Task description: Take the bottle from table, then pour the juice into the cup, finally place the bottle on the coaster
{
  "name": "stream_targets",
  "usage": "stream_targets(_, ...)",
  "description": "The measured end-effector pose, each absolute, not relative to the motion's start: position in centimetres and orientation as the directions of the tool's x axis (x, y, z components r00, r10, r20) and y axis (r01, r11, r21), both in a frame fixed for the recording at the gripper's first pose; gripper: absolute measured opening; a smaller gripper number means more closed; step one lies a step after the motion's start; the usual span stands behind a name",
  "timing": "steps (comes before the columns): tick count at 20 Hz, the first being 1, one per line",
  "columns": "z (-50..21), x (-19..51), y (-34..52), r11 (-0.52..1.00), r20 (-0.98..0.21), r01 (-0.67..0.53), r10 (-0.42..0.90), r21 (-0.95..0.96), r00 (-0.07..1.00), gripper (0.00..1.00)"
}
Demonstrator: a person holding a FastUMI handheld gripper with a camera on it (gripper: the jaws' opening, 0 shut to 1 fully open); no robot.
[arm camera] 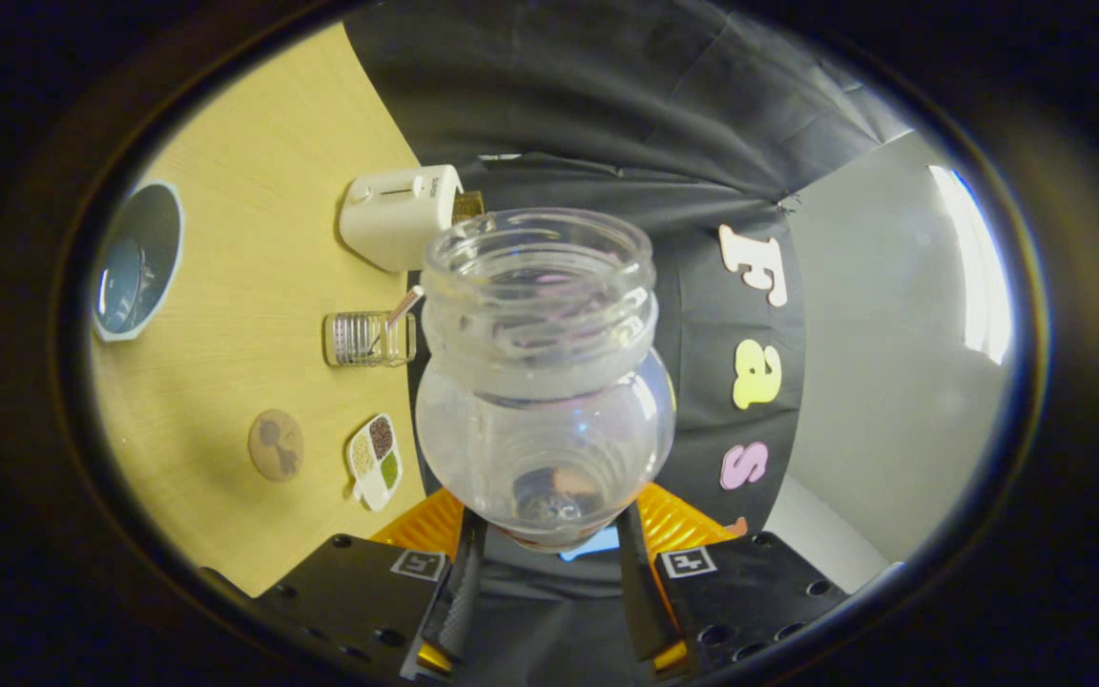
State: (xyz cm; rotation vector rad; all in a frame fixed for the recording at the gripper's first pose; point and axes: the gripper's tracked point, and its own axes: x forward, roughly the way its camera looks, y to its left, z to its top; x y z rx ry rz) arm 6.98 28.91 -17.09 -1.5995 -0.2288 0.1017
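Gripper (pixel 543 563) is clamping the bottle (pixel 545 382), both fingers pressing on its rounded lower body. Bottle is clear and uncapped, and is looking nearly empty; contents are hard to make out.

The view is rolled so the table (pixel 254 315) is standing on edge. Bottle's long axis is running straight ahead along the fingers, mouth pointing away from the gripper and across the table's run, so the bottle is lying sideways relative to the tabletop.

From the bottle: the cup (pixel 368 339), ribbed and clear with a straw in it, is sitting just beside the neck, on the table. Coaster (pixel 276 445) is lying well apart, beyond a small divided dish (pixel 376 460). A white appliance (pixel 402 215) is sitting beside the mouth; its small lettering is too blurred to read. A blue plate (pixel 137 260) is lying farthest off.

Judgement: pour is underway or finishing; the bottle will need righting before going to the coaster.
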Motion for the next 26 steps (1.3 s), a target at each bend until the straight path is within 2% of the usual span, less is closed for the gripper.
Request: stream_targets(26, -12.1, 8.9, 29.6, -0.027, 0.162, 0.174, 0.255, -0.984, 0.953, 0.66)
